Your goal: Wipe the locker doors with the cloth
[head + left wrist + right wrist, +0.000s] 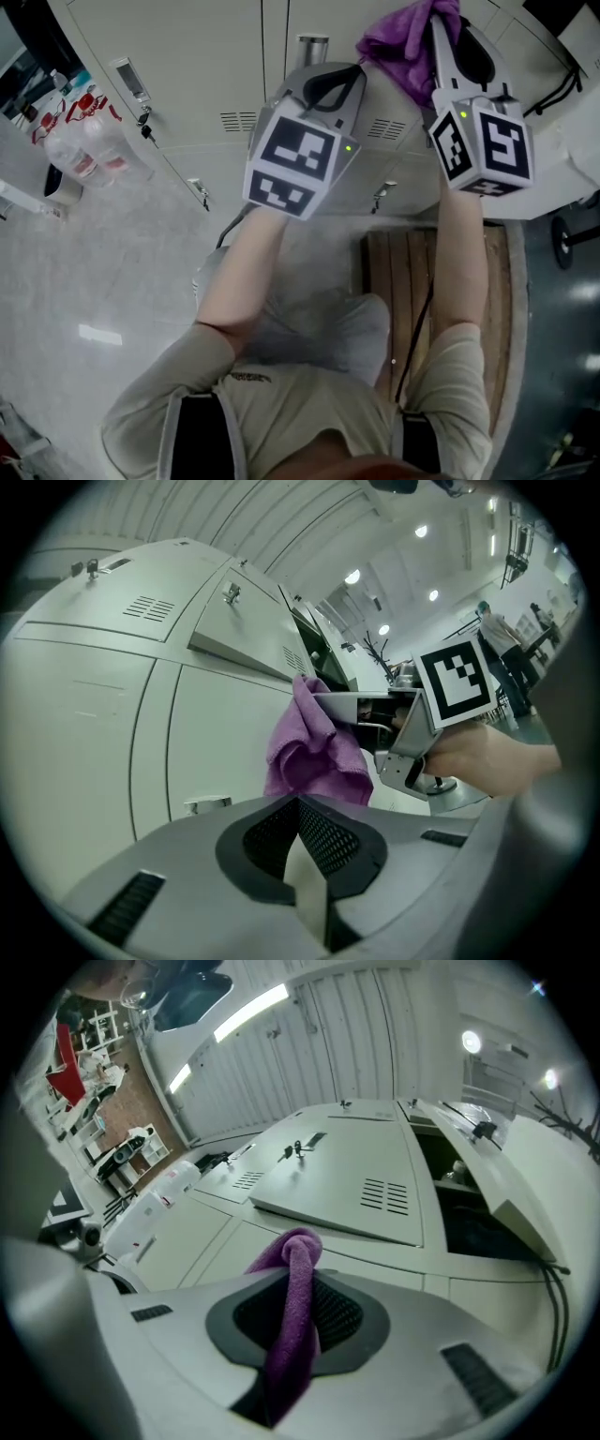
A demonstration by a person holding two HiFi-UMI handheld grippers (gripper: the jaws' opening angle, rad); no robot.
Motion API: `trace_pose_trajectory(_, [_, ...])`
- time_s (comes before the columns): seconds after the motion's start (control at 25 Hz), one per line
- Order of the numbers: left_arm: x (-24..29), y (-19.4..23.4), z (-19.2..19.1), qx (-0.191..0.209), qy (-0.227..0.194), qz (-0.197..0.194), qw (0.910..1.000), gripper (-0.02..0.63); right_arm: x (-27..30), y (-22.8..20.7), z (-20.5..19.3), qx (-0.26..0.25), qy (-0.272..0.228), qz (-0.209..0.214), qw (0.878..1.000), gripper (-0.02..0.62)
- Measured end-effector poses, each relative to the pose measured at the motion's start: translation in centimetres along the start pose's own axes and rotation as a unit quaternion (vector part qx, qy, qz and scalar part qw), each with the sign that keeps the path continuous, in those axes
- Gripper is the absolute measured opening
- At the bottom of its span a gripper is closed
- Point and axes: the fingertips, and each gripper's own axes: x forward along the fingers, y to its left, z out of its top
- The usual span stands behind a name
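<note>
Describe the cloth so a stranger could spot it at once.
Start at the bank of pale grey metal lockers facing the person. Up by their doors, the right gripper clamps a crumpled purple fuzzy cloth. It is the only soft, purple thing among grey doors.

Bright ceiling lights, sharp focus, strong fisheye edges, dark corners

left hand-held gripper (330, 84) and right hand-held gripper (439, 23), both pale grey with black mesh pads, each with a black-and-white marker cube (295, 164) and a green light (349, 148); beige short-sleeved shirt (281, 403), black straps (202, 436), grey trousers (319, 328).
</note>
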Motion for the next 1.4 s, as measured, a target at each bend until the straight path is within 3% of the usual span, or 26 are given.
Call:
trace_pose_trajectory(0.28, [-2.9,3.1,-1.2,0.006,0.022,0.039,0.999,0.002,1.6,7.4,-0.9,0.008,0.001,0.063,0.998,0.052])
trace_pose_trajectory(0.76, [-5.4,7.1,-3.1,0.004,0.051,0.083,0.9952,0.002,3.6,13.0,-3.8,0.048,0.016,0.104,0.993,0.052])
trace_pose_trajectory(1.4, [-2.9,5.0,-3.9,0.001,0.042,0.067,0.9969,0.002,2.8,10.1,-6.6,0.062,0.033,0.076,0.995,0.054])
